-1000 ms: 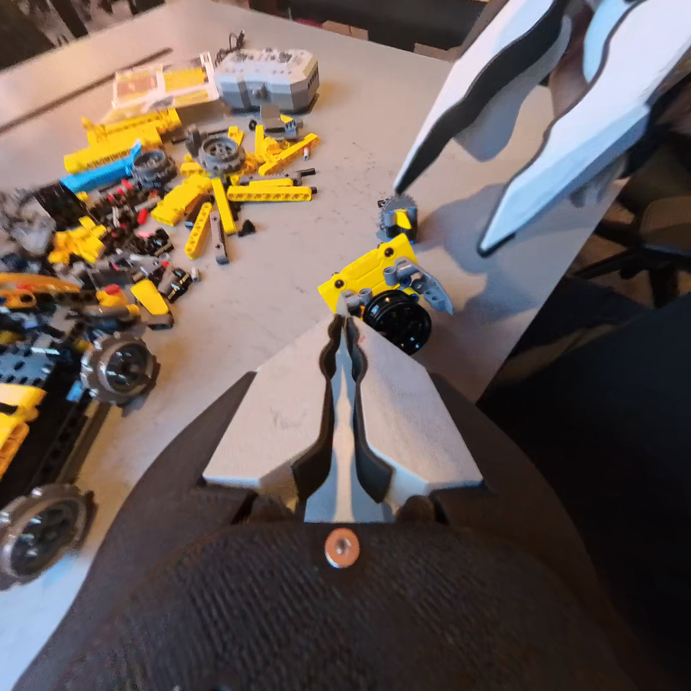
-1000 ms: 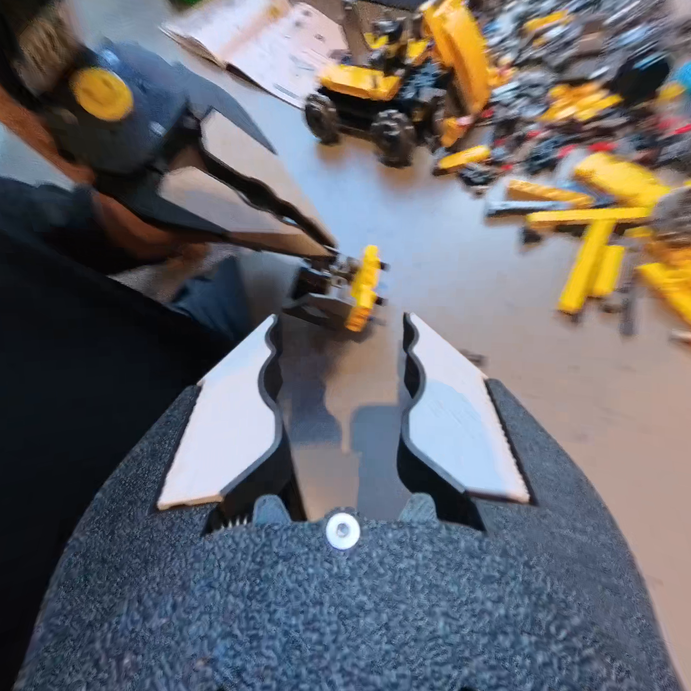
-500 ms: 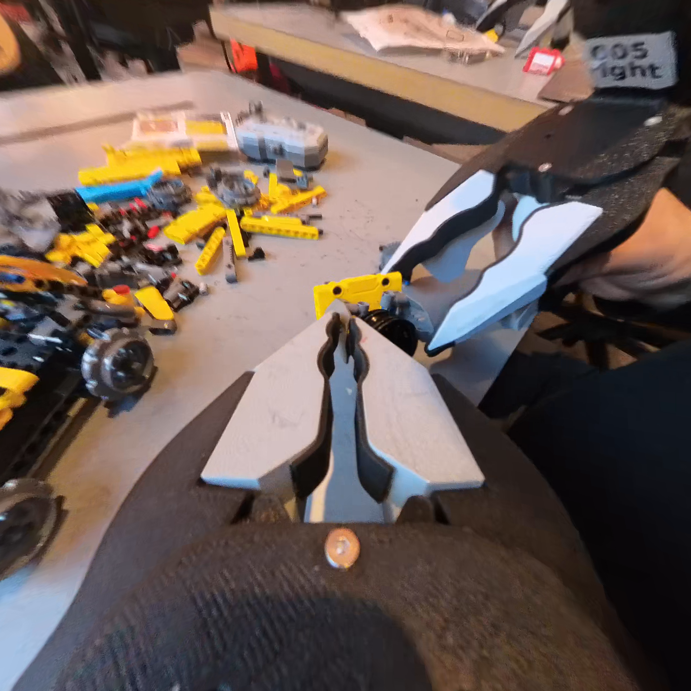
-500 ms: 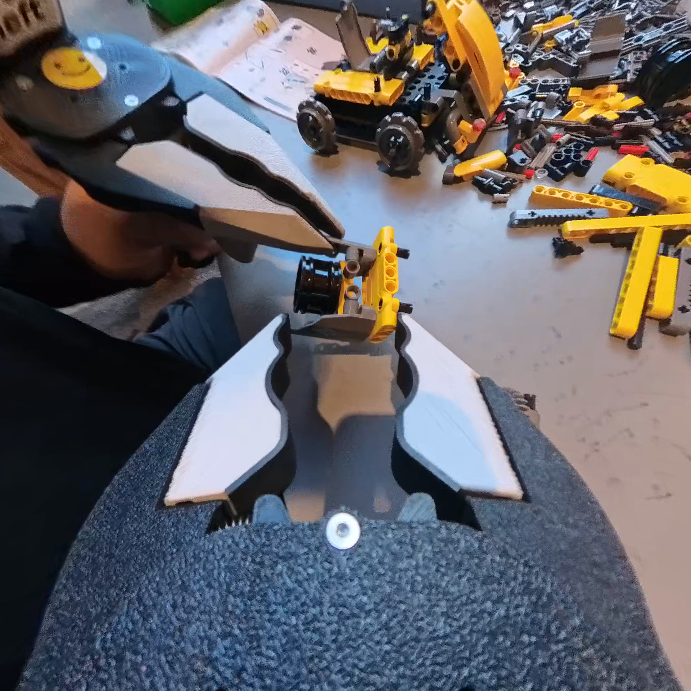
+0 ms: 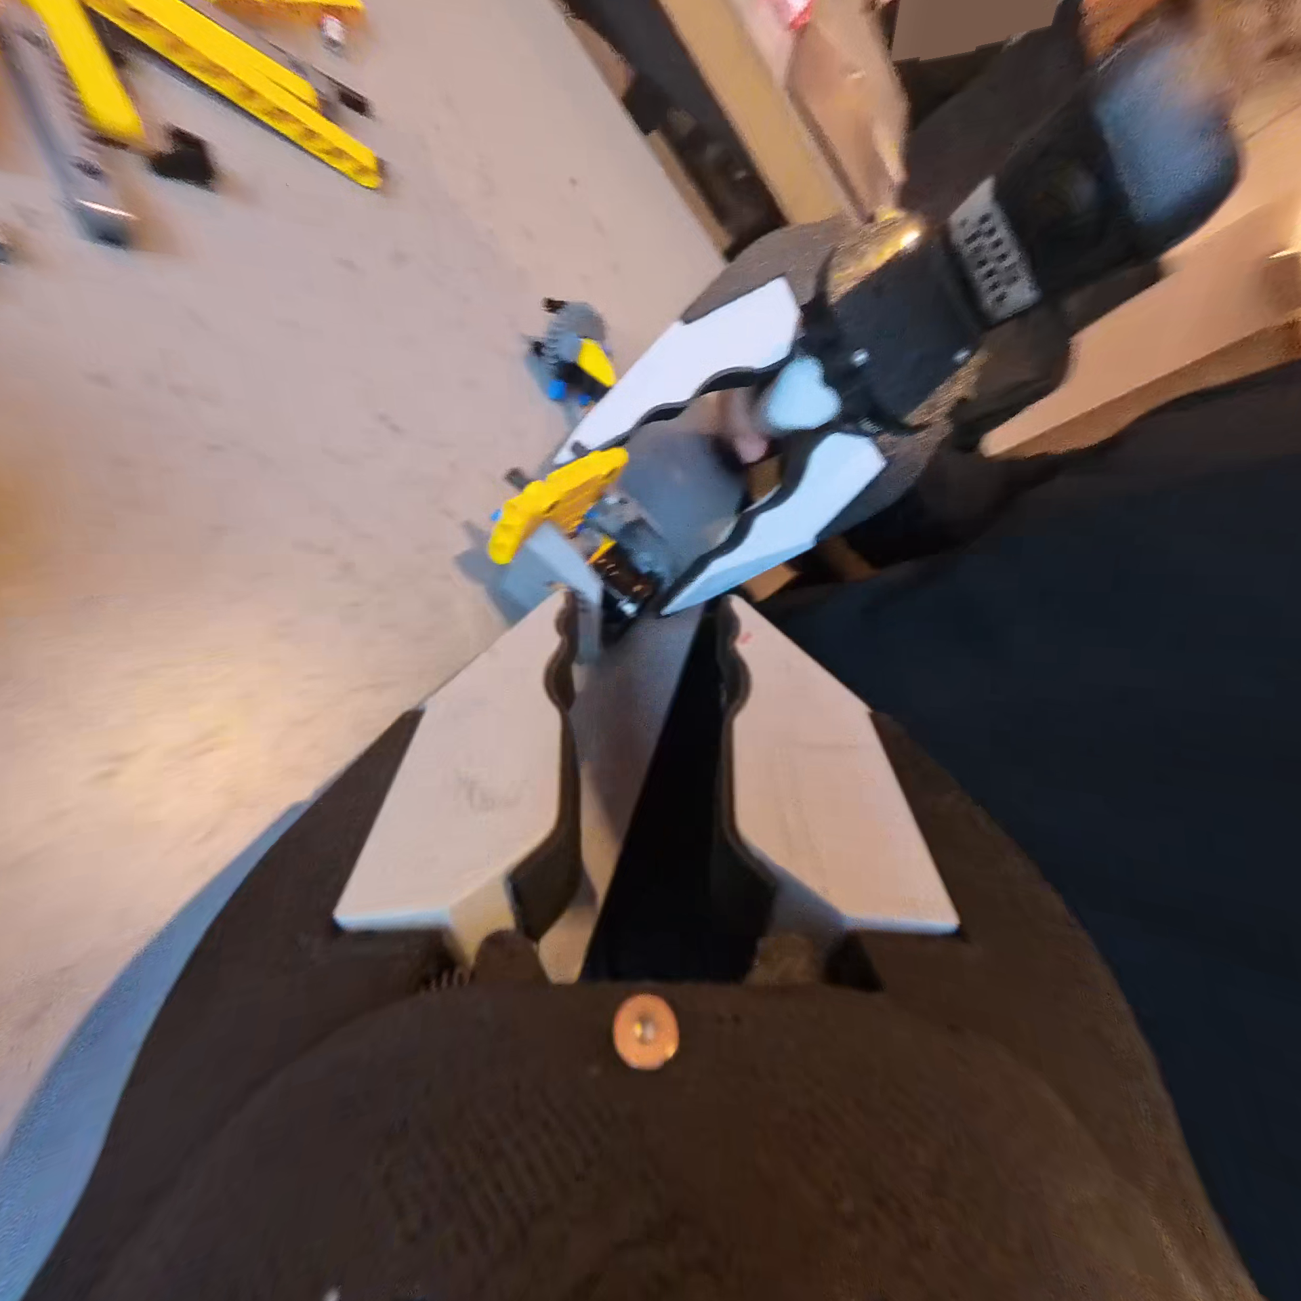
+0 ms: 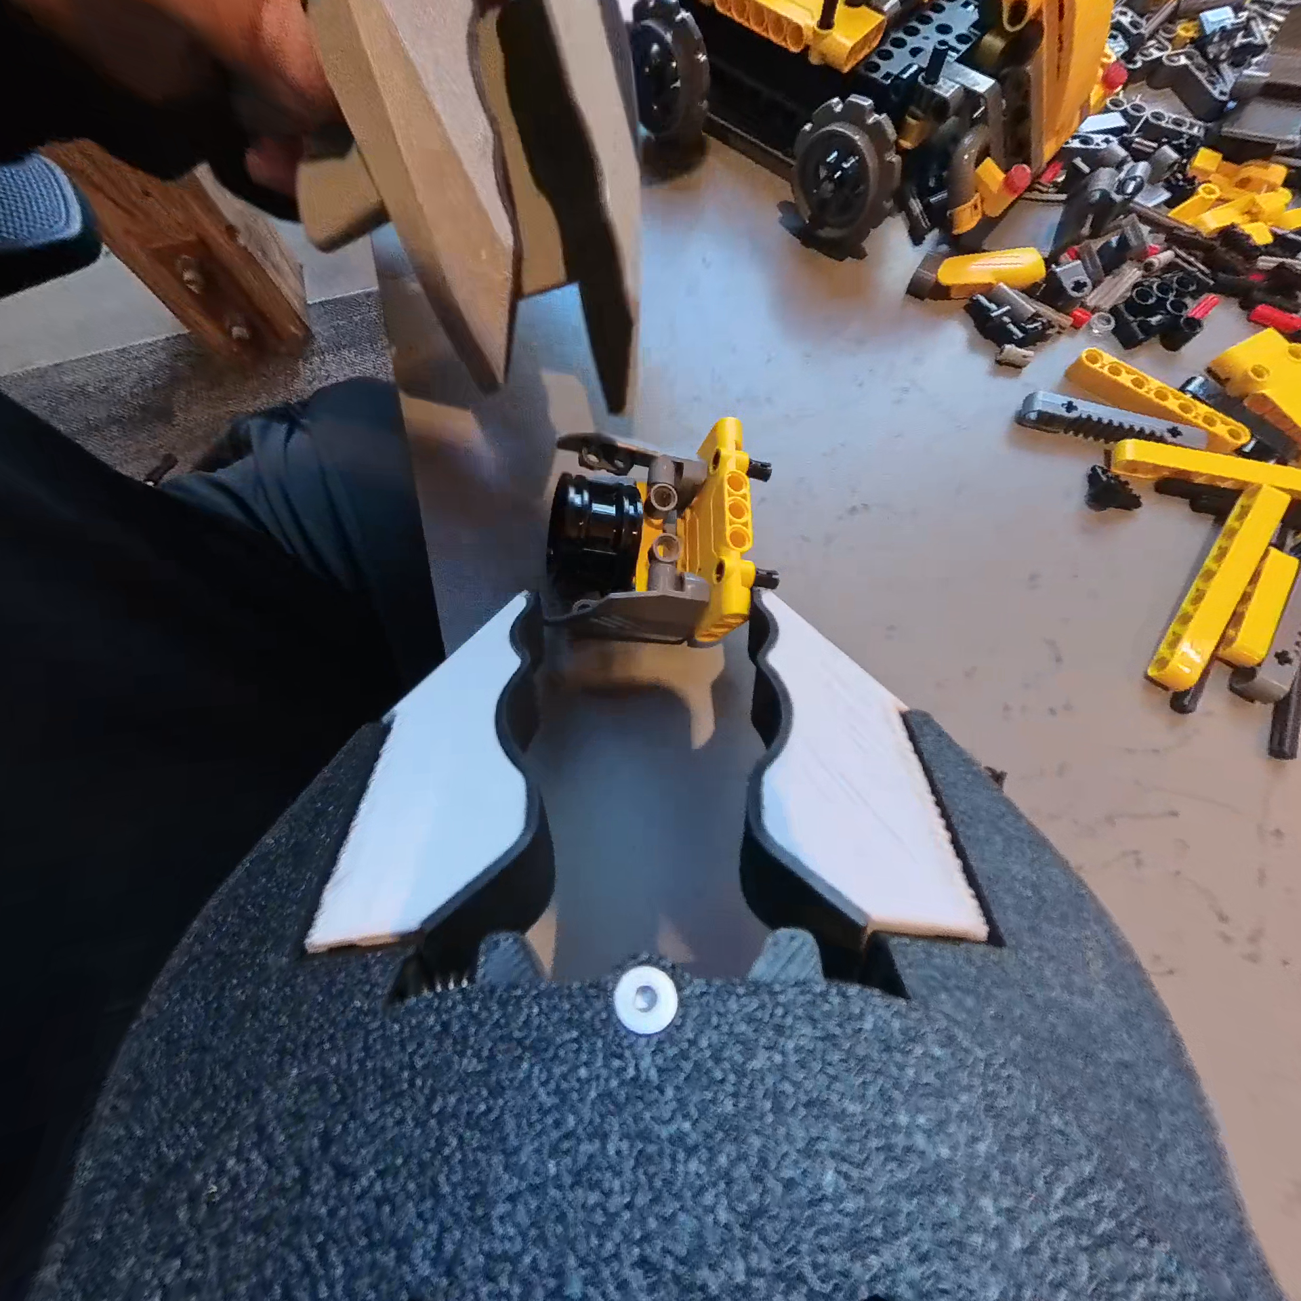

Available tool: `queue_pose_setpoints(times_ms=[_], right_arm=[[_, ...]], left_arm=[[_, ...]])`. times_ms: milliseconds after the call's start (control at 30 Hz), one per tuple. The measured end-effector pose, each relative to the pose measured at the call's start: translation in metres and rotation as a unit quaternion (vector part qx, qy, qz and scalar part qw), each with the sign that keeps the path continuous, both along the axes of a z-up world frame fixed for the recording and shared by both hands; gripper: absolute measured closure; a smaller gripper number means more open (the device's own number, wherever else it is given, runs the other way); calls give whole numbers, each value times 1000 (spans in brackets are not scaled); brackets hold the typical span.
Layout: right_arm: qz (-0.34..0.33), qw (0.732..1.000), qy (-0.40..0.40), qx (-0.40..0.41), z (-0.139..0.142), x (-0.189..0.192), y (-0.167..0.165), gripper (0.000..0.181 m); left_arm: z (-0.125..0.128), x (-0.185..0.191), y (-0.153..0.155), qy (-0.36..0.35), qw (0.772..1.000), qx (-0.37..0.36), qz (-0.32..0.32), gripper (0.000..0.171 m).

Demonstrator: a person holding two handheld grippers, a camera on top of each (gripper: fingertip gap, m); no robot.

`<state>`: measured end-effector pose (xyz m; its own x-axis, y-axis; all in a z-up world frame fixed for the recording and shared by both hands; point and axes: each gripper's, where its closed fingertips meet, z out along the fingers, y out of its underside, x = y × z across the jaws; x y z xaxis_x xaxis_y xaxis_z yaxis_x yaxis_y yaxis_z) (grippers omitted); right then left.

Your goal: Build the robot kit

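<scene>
Right tongs (image 6: 644, 598) pinch a yellow-and-grey toy-brick assembly with a black wheel hub (image 6: 711, 535) at the grey surface's (image 6: 915, 774) edge. Left tongs (image 6: 556, 394), slightly parted, hang empty at twelve o'clock.

Both wrist views closely share the yellow subassembly (image 5: 556, 507).

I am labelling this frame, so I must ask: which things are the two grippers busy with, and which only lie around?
In hand:
right gripper, closed on the small yellow, grey and black toy-brick assembly
left gripper, open, close by

Lying about:
half-built yellow and black brick vehicle
loose long yellow plastic beams
grey tabletop
</scene>
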<state>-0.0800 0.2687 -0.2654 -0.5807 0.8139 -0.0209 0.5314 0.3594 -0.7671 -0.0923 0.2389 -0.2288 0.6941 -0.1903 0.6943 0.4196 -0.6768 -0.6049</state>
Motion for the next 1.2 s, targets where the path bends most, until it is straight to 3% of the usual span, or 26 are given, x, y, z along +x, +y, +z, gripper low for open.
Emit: queue_pose_setpoints(times_ms=[33, 100, 267, 433, 533, 667, 733, 800, 933, 1067, 1200], right_arm=[[-1, 1000, 1, 4, 0, 0, 0, 122], [1, 1000, 4, 15, 0, 0, -1, 122], [5, 999, 11, 45, -4, 3, -1, 121], [0, 998, 27, 54, 0, 1, 0, 121], [16, 998, 39, 47, 3, 2, -6, 115], [17, 998, 41, 44, 4, 0, -6, 116], [15, 999, 37, 22, 7, 0, -7, 122], [14, 999, 36, 11, 9, 1, -7, 121], [13, 999, 21, 22, 3, -1, -4, 111], [29, 999, 23, 34, 1, 0, -9, 117], [23, 998, 39, 44, 3, -2, -8, 118]], left_arm=[[-1, 5, 3, -16, 1000, -2, -1, 141], [-13, 2, 7, 18, 999, -22, 14, 157], [-21, -3, 13, 31, 997, -50, 41, 140], [-24, 4, 9, 50, 995, -71, 45, 135], [-29, 7, 7, 82, 993, -80, 39, 151], [-30, 8, 9, 85, 992, -87, 37, 149], [-32, 8, 8, 98, 990, -92, 34, 162], [-33, 9, 8, 125, 988, -89, 30, 165], [-33, 13, 11, 140, 986, -86, 18, 167], [-31, 15, 18, 131, 988, -80, 19, 156], [-34, 12, 22, 136, 987, -85, 21, 161]])
